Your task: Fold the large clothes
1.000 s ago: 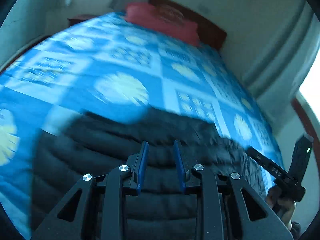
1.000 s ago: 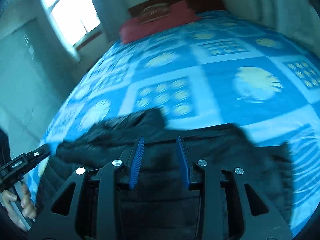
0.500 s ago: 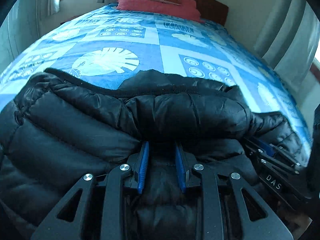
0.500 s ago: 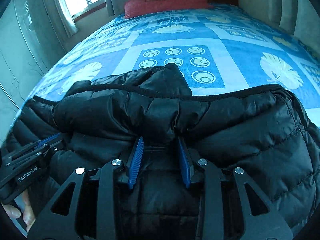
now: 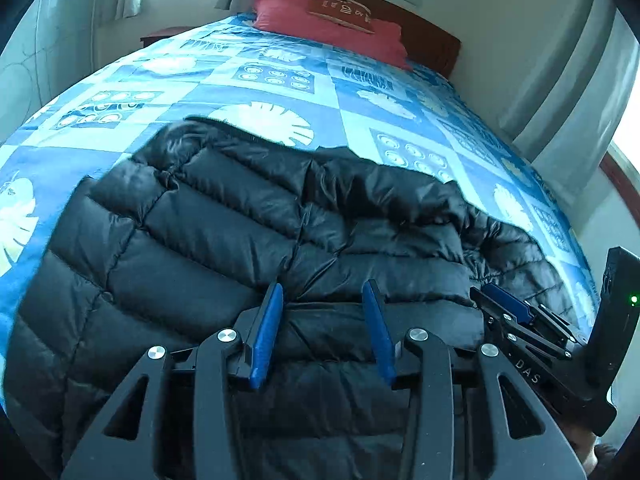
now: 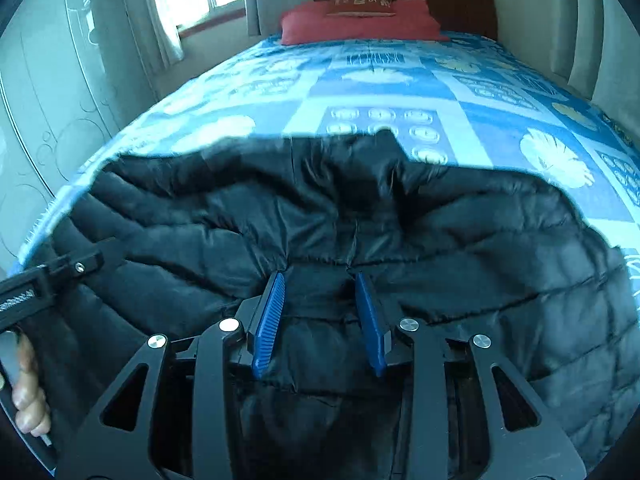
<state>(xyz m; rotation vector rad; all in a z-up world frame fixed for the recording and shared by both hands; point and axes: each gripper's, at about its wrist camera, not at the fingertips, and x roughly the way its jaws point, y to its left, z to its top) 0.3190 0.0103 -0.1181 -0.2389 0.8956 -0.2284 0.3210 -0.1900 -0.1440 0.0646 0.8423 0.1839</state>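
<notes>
Blue bedspread (image 5: 280, 80) — black puffer jacket (image 5: 280, 240) spread flat across it.

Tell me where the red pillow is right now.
The red pillow lies at the far end of the bed, top centre in both wrist views, against the wooden headboard, well beyond the black puffer jacket.

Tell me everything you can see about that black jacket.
The jacket is black, puffy and quilted in horizontal rows, with a slightly shiny shell. It lies spread and rumpled across the near end of the bed. Both claws, left and right, are open over its near edge.
</notes>
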